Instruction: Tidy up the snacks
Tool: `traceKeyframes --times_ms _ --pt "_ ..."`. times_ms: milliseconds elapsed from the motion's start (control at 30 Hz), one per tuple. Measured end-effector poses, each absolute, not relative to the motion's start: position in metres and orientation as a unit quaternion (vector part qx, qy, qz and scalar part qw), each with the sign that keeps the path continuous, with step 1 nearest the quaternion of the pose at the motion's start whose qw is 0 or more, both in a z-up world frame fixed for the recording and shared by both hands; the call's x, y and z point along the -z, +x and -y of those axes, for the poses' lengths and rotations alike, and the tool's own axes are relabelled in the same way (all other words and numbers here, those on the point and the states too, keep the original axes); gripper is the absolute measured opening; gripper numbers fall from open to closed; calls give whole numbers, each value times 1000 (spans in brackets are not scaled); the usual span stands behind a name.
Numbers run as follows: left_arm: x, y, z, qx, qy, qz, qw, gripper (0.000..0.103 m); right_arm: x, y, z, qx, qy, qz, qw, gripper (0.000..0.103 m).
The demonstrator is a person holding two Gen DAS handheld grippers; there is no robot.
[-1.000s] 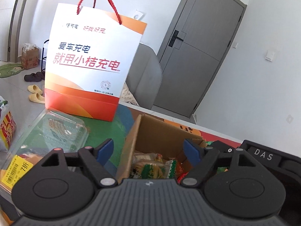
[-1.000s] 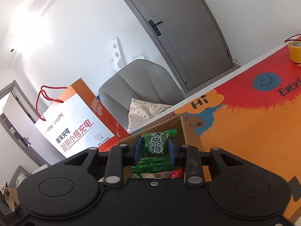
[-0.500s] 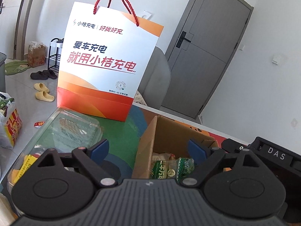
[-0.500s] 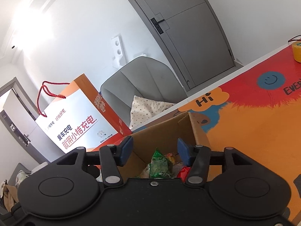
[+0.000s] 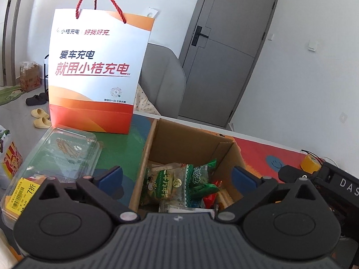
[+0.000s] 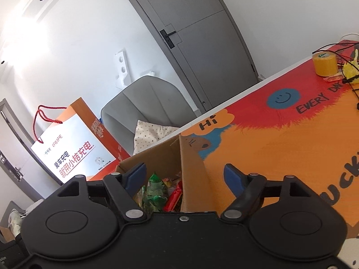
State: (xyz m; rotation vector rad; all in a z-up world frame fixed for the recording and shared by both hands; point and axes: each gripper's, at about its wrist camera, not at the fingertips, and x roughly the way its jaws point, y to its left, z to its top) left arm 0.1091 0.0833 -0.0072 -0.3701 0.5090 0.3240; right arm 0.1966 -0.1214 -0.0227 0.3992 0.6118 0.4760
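Both tools, left (image 5: 177, 177) & right (image 6: 185, 174), wide open, empty, above cardboard box (image 5: 190, 141) w/ snacks (image 5: 179, 183).

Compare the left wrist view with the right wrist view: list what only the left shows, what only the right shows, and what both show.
Only the left wrist view shows the clear plastic clamshell with a yellow price sticker, the slippers on the floor, and the other gripper at its right edge.

Only the right wrist view shows the "Hi" bubble printed on the table mat.

Both show the cardboard box holding snack packets, the paper bag, the grey chair, the door and the yellow tape roll. Each view's own jaws are open and empty.
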Motion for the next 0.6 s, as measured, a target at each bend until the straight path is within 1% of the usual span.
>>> traceKeyframes --times_ms 133,333,600 --pt "7 108 -72 -149 -171 -259 939 102 22 188 136 -212 187 -288 915 94" --pt "4 100 -57 -137 -160 -265 941 103 22 174 161 -192 185 -284 921 103" --pt "-8 83 -36 -110 -143 -258 949 103 16 149 188 -179 172 -271 930 103"
